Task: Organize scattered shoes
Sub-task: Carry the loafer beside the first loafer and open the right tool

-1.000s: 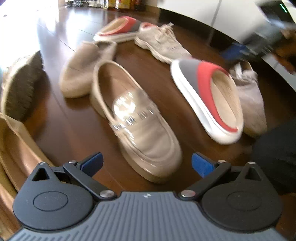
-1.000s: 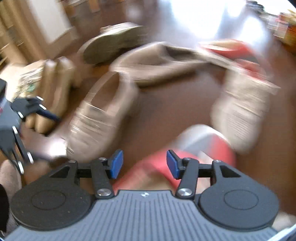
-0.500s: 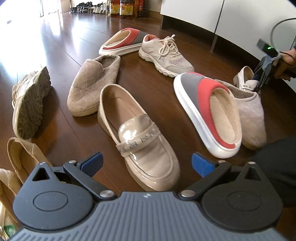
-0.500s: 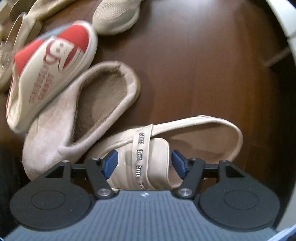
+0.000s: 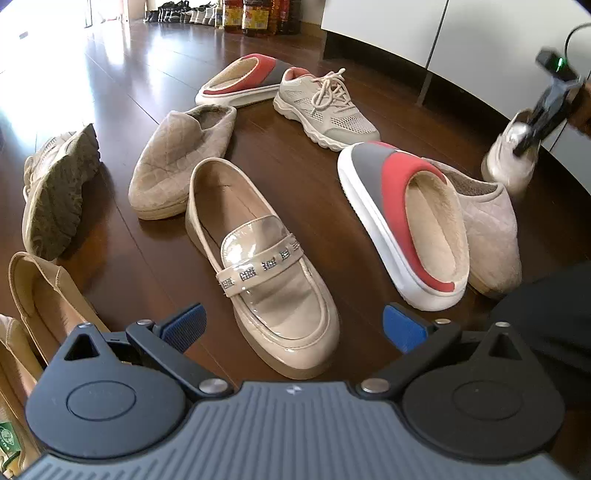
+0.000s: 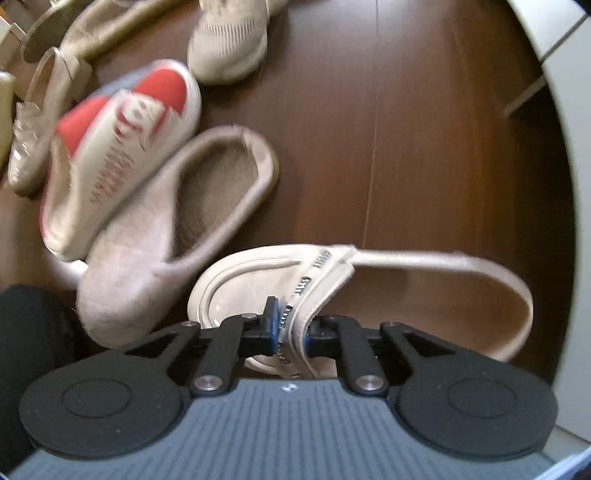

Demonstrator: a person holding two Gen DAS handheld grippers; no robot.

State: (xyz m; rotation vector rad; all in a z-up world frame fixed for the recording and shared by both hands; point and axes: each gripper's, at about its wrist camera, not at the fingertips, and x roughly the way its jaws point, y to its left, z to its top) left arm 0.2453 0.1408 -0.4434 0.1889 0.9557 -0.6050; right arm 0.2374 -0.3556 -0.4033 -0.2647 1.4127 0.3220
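Observation:
My right gripper (image 6: 290, 328) is shut on the studded strap of a beige patent loafer (image 6: 369, 291); the same loafer (image 5: 511, 158) shows far right in the left wrist view, under the right gripper (image 5: 532, 136). Its mate, a second beige loafer (image 5: 258, 266), lies on the dark wood floor just ahead of my left gripper (image 5: 291, 325), which is open and holds nothing. Beside the held loafer lie a quilted beige slipper (image 6: 173, 229) and a red-and-white slide (image 6: 118, 155).
Other shoes lie scattered: a red-grey slide (image 5: 406, 221), a quilted slipper (image 5: 181, 166), a laced sneaker (image 5: 327, 109), another slide (image 5: 240, 79), a sneaker on its side (image 5: 55, 188), tan flats (image 5: 40, 302). White cabinets (image 5: 461, 44) line the right. Bottles (image 5: 258, 16) stand at the back.
My right gripper has closed from open onto the loafer's strap and the view shifted slightly. The left gripper has stayed almost still and open.

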